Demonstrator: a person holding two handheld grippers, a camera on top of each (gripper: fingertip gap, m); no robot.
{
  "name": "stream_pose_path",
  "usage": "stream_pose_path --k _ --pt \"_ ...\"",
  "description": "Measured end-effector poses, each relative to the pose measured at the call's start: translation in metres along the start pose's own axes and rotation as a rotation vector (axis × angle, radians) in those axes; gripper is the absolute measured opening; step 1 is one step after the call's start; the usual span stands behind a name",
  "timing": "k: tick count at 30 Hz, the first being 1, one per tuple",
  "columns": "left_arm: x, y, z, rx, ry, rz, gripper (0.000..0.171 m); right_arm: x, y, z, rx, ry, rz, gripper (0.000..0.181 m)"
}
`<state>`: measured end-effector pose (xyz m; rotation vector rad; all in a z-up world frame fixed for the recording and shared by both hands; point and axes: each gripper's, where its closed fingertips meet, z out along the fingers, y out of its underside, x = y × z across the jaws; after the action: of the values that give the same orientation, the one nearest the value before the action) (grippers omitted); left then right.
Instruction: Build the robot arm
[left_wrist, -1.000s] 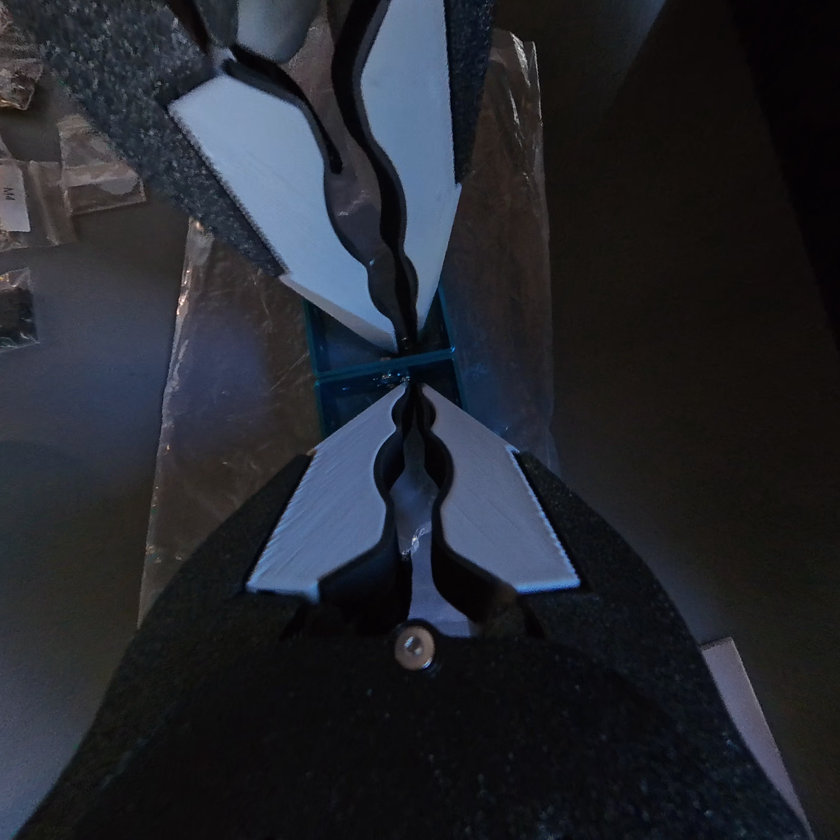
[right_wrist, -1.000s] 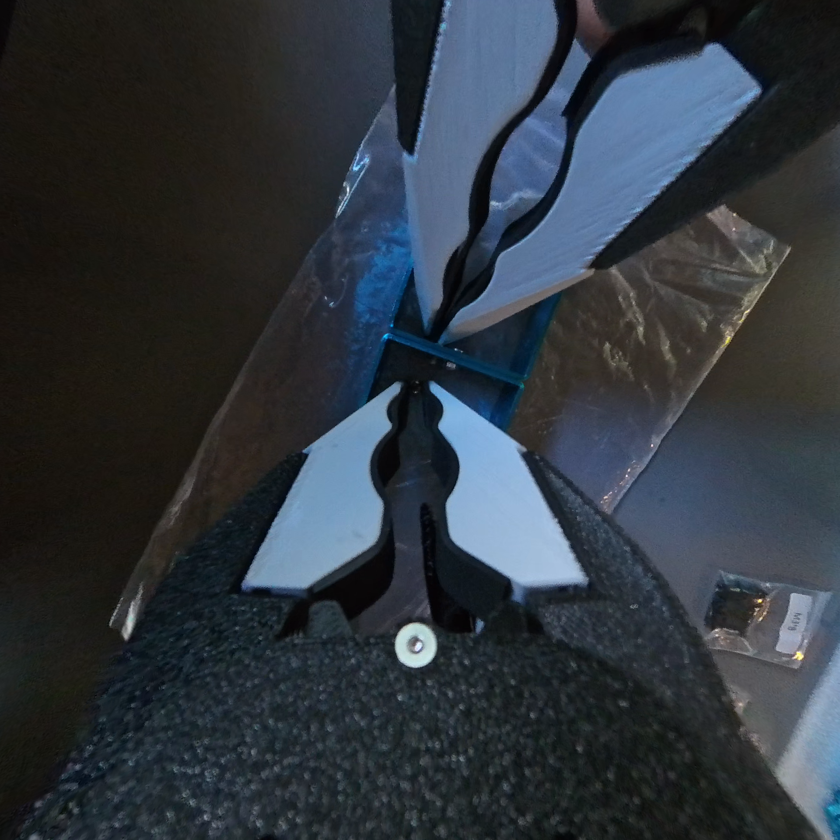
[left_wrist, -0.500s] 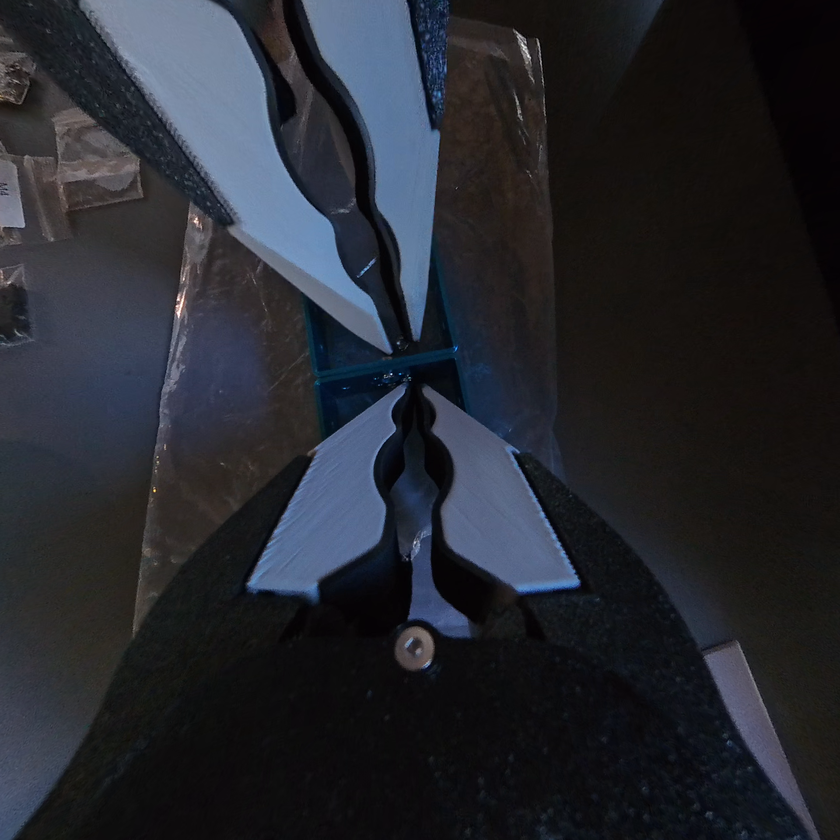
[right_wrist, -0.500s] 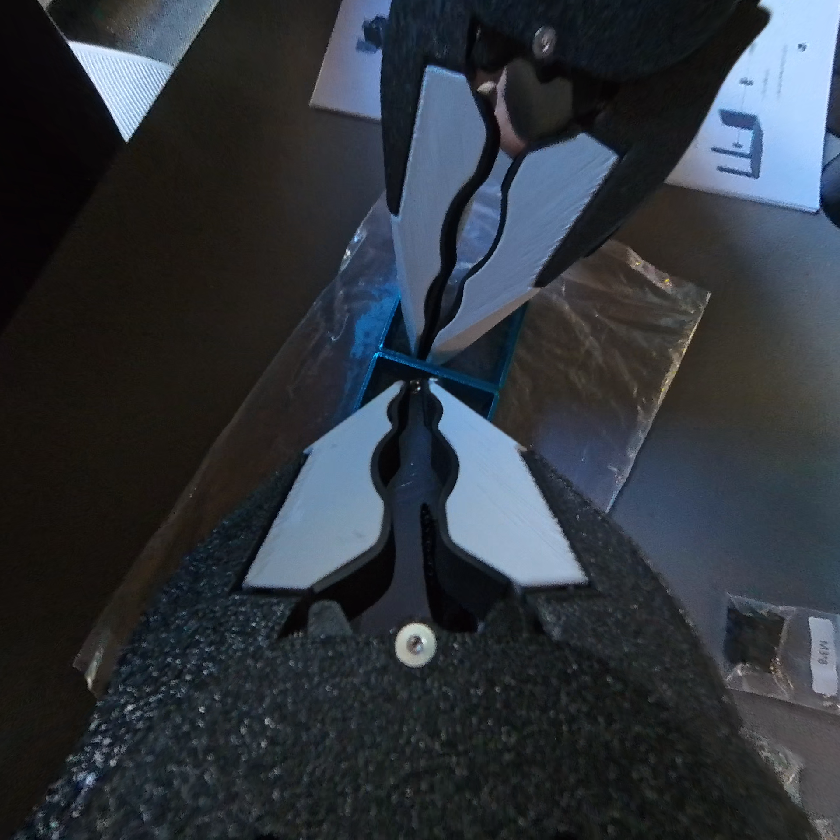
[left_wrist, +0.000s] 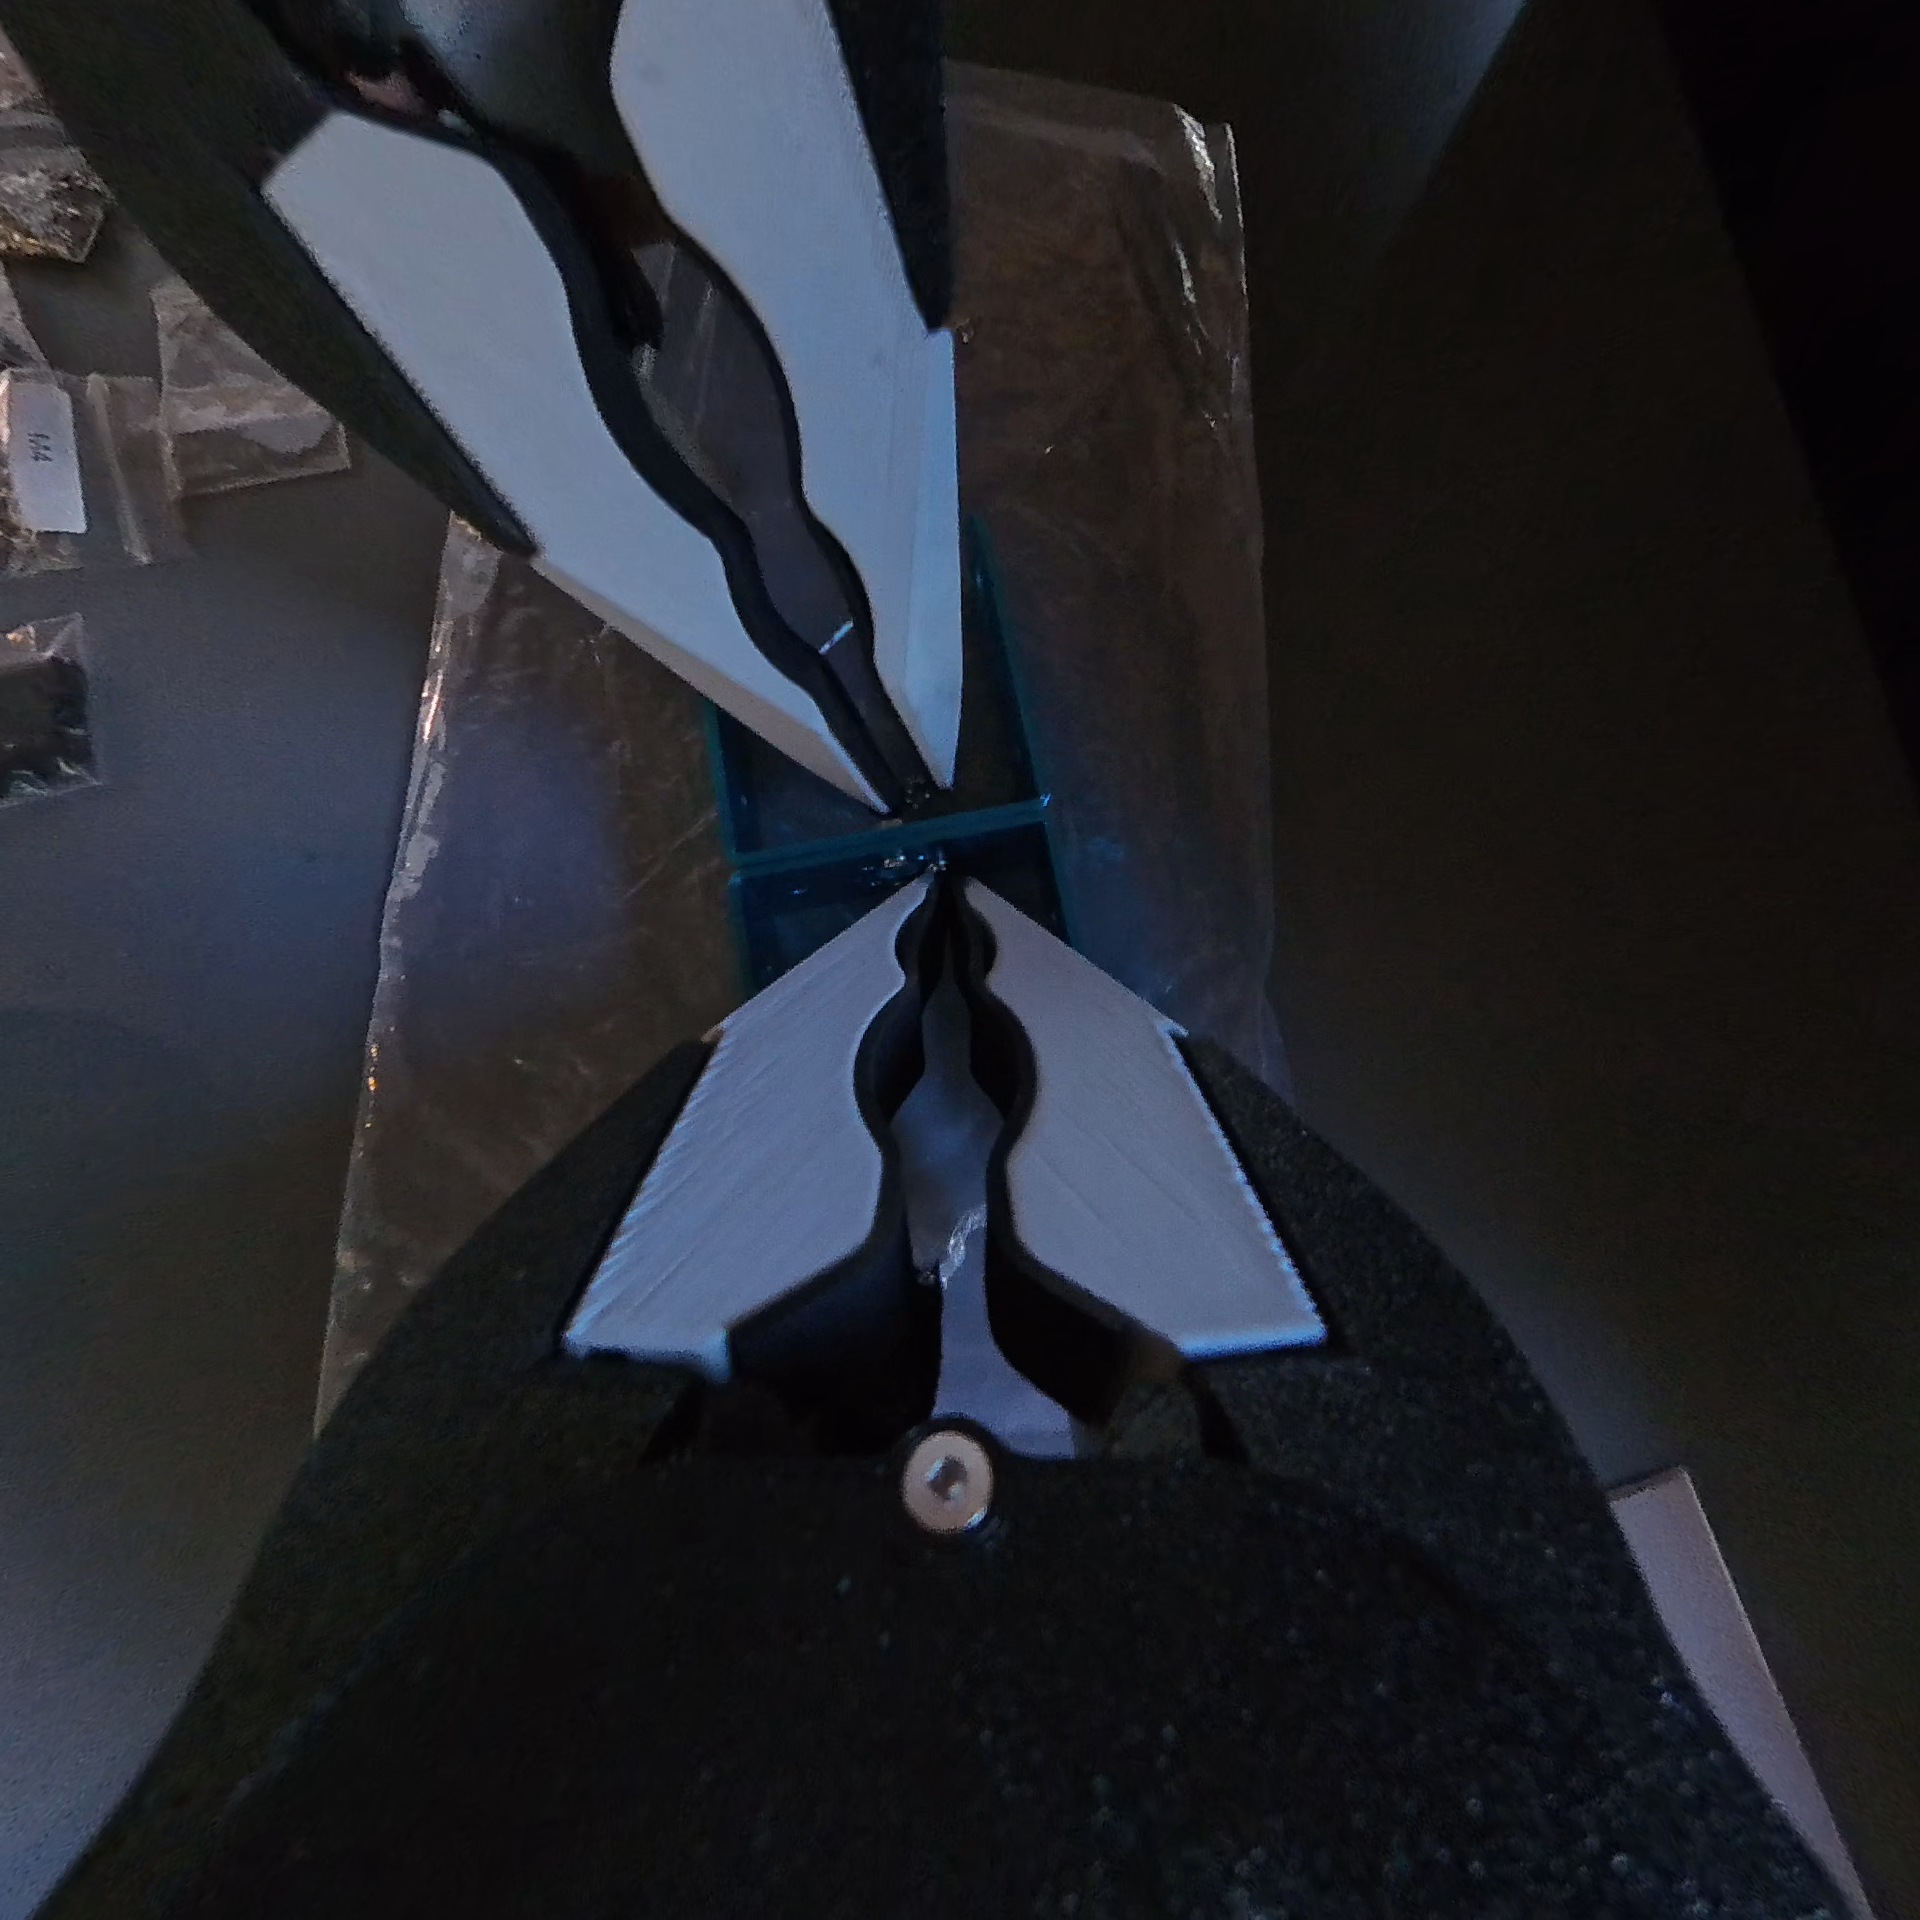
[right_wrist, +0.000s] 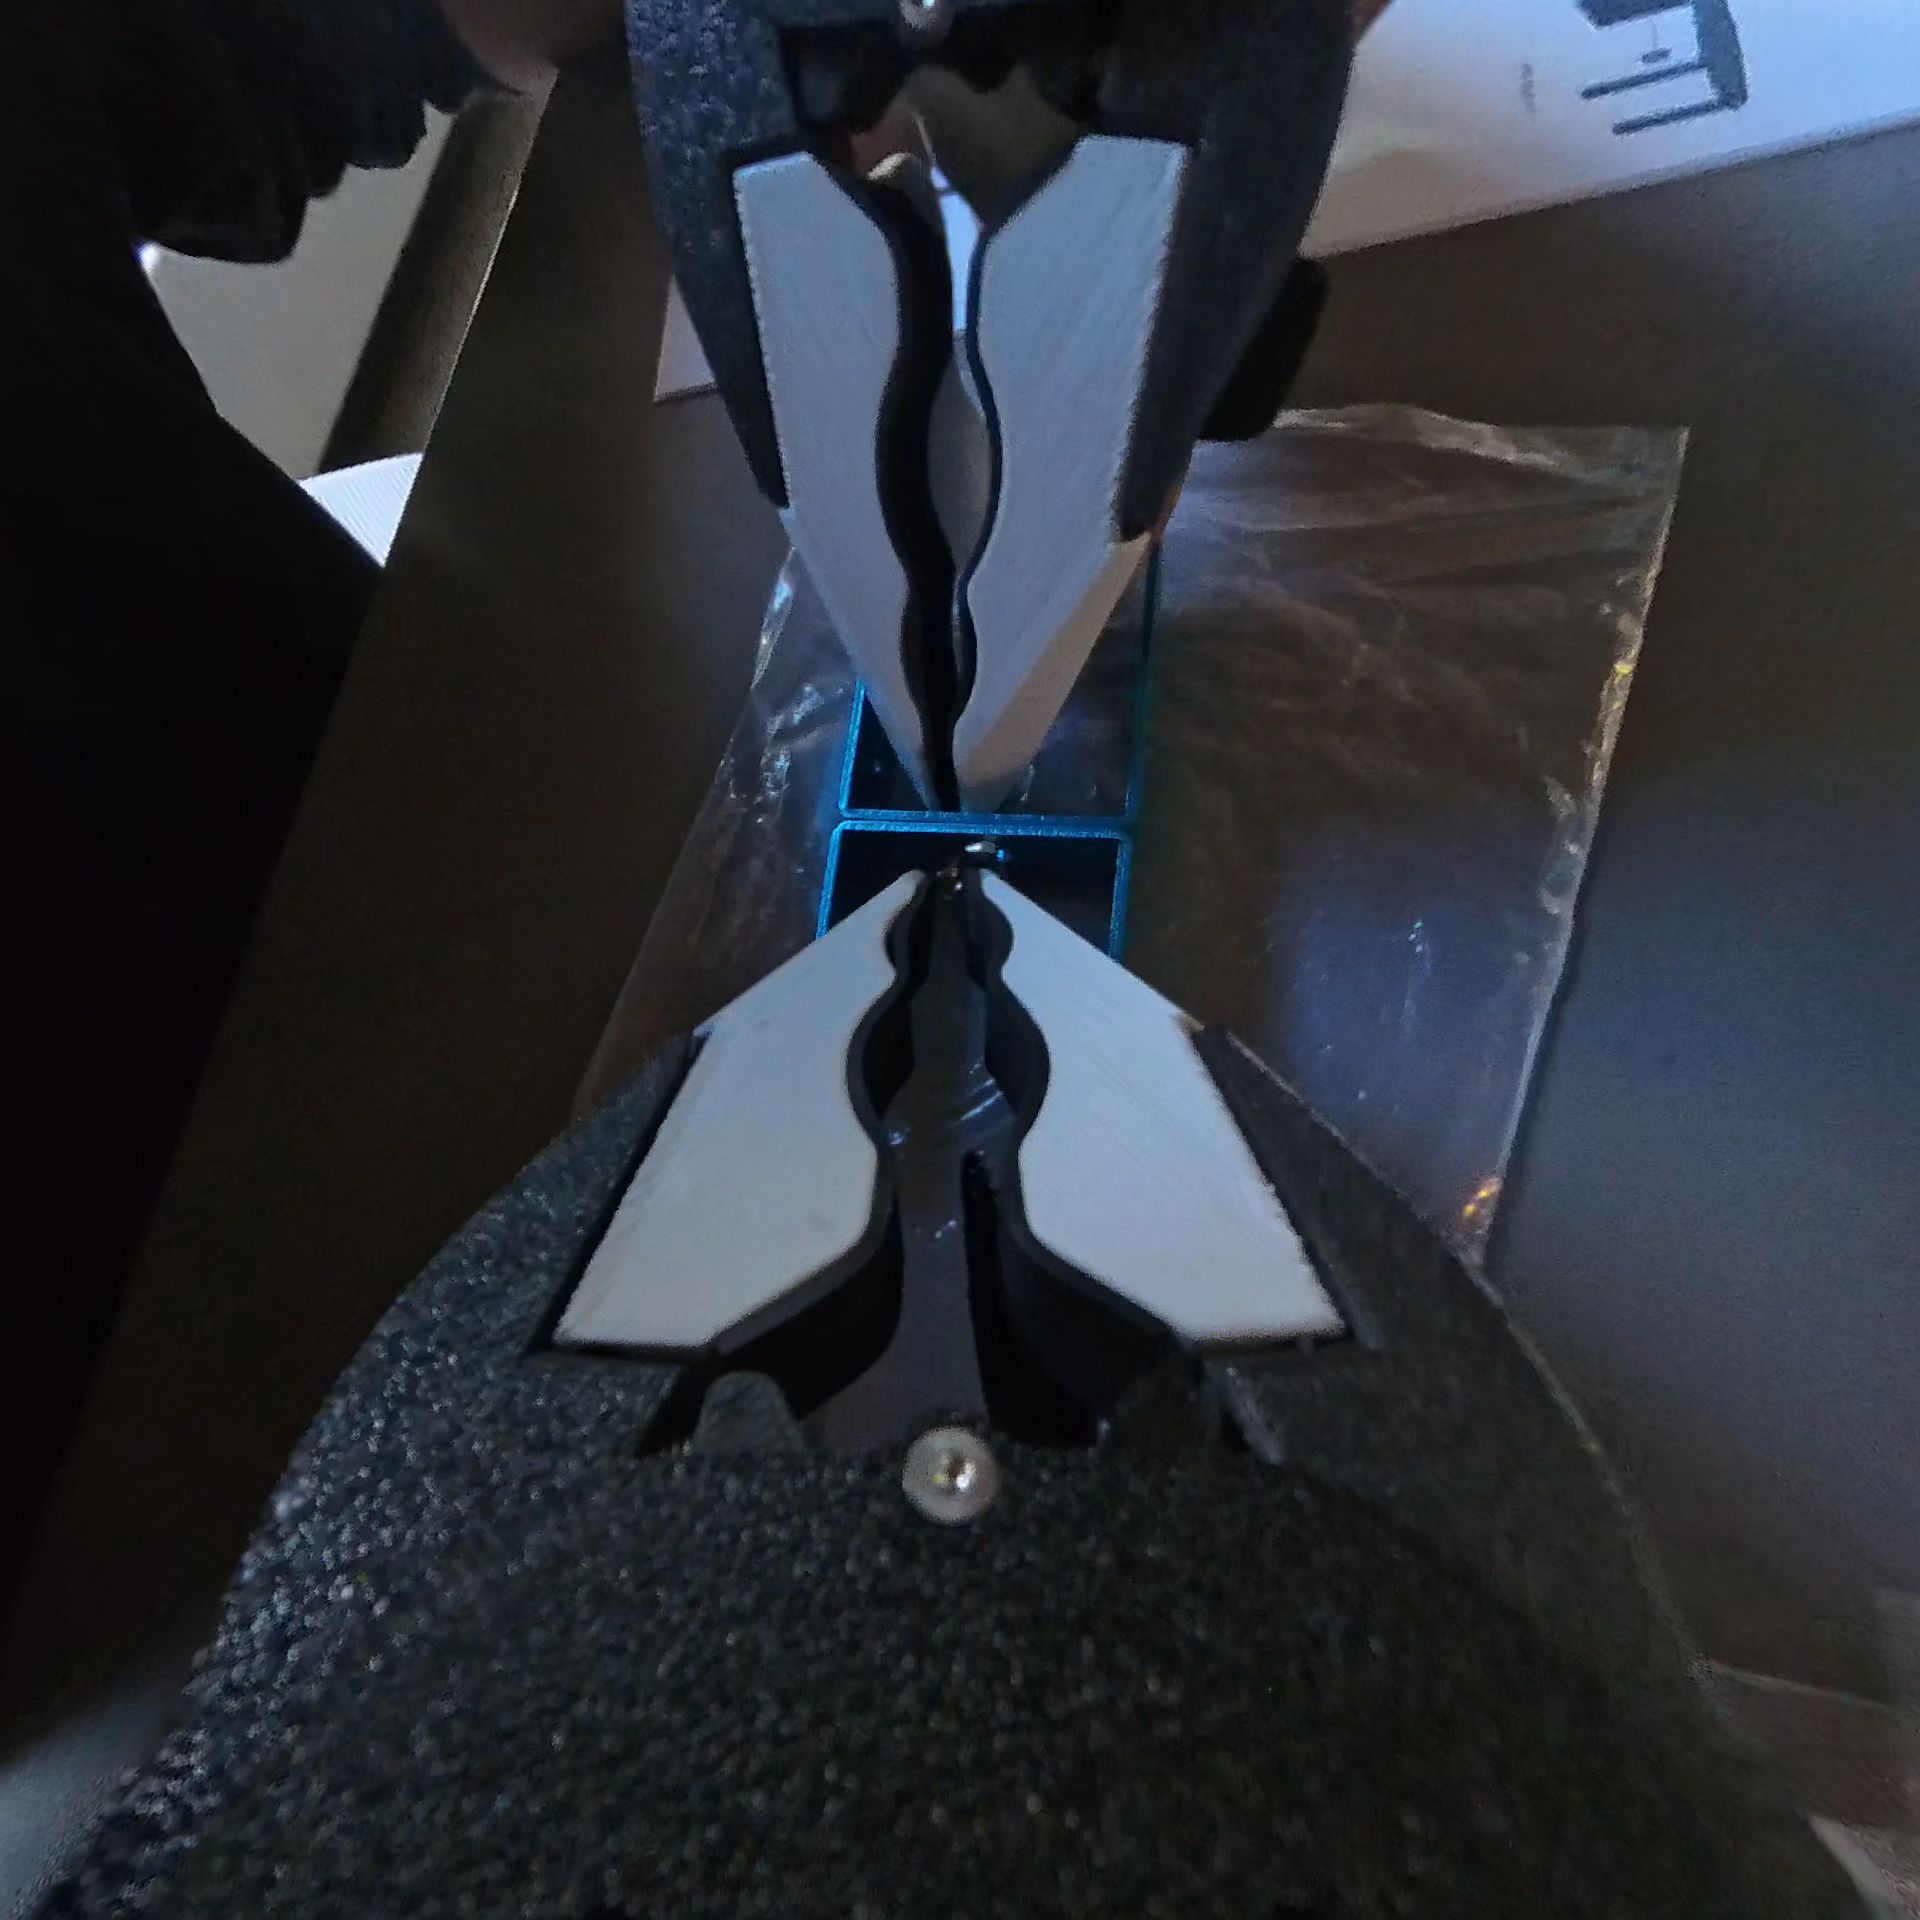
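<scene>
The left gripper (left_wrist: 940, 883) has its white wedge fingers pinched together on something tiny and shiny at the cross wall of a blue metal frame (left_wrist: 894, 836). The right gripper (right_wrist: 951, 878) meets it tip to tip from the far side, fingers likewise closed on a small silvery bit. The frame is thin-walled and box-shaped; what lies inside is too dark to tell. It rests on a crinkled clear plastic bag (right_wrist: 1382, 748) running lengthwise away from both cameras. Small bagged parts (left_wrist: 47, 707) lie nearby on the dark table (left_wrist: 187, 1039).

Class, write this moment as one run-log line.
left gripper: shut, tips at blue frame | right gripper: shut, tips at small screw on frame | frame lies on clear plastic bag
</scene>
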<state>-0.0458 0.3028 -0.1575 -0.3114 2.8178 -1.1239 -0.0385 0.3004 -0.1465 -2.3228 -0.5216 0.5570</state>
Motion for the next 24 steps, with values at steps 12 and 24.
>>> stream_pose_path --k 12,24 --pt "0.0021 -0.0015 0.0052 0.003 0.008 0.003 0.0 -0.002 0.0054 0.0048 0.024 -0.021 0.12 0.003" --pt "0.0017 -0.0016 0.0062 0.004 0.007 0.0 0.0 -0.0013 0.0049 0.0027 0.056 -0.043 0.2 0.003"
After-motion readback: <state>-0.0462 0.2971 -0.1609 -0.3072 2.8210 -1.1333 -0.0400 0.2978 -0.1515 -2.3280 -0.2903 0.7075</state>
